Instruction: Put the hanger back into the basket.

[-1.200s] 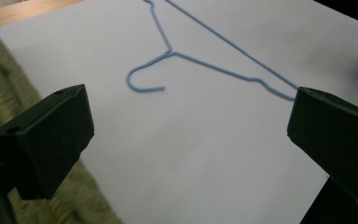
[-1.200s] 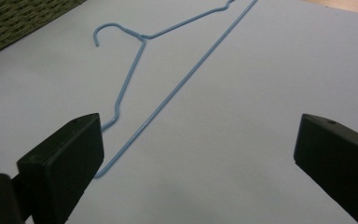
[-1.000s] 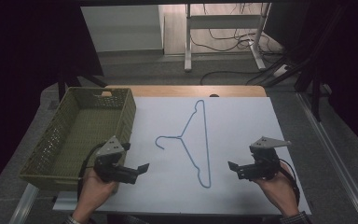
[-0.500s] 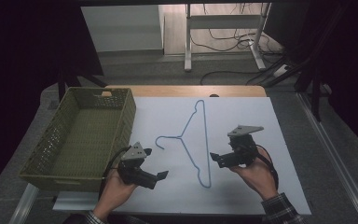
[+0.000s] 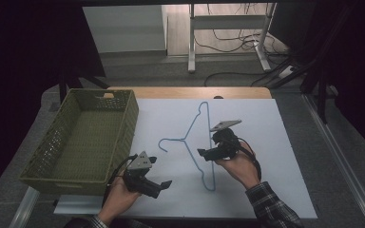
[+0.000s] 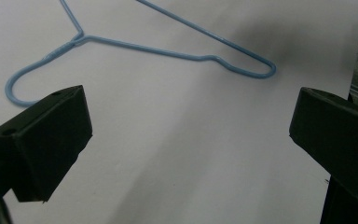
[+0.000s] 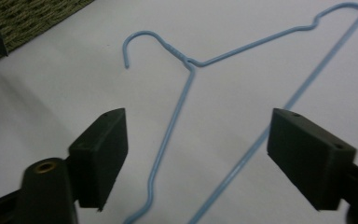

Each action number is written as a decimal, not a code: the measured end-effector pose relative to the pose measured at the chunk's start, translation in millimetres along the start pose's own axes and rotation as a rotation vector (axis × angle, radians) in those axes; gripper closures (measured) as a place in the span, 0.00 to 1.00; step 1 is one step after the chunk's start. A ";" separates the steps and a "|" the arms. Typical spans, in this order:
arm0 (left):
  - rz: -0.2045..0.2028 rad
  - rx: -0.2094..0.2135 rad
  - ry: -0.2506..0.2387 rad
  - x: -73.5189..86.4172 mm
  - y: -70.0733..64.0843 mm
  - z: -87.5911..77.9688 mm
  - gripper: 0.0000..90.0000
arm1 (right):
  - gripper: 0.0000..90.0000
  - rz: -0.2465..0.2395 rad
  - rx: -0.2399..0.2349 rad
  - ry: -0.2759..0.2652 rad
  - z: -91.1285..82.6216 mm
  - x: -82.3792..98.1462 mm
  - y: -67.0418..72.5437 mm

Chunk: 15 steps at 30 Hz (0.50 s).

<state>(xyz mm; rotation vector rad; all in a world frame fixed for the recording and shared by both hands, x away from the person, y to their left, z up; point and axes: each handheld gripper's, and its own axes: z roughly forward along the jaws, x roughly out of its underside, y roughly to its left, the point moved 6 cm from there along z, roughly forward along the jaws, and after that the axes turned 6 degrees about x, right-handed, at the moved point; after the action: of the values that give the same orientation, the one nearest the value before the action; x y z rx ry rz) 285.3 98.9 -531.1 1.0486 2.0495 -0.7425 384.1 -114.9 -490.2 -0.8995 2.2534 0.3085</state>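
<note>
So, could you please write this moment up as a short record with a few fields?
surface: white table top
hanger: blue wire hanger lying flat, hook toward the basket
basket: olive woven basket at the table's left edge, nothing visible inside
left gripper: open, near the front edge beside the basket, apart from the hanger
right gripper: open, over the hanger's long bar; contact cannot be told
held: nothing

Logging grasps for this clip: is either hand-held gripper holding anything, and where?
Nothing is held. Both the left hand-held gripper and right hand-held gripper are open; the hanger lies flat.
</note>
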 end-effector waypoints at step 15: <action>0.017 -0.082 0.050 4.8 5.4 0.9 0.00 | 0.63 -0.054 -0.009 0.064 61.2 -13.3 8.9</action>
<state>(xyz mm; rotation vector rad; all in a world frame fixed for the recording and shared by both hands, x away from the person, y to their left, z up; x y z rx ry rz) 288.2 103.1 -536.3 1.0456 2.0926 -0.6241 416.2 -74.5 -526.8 -0.9863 2.2836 0.2685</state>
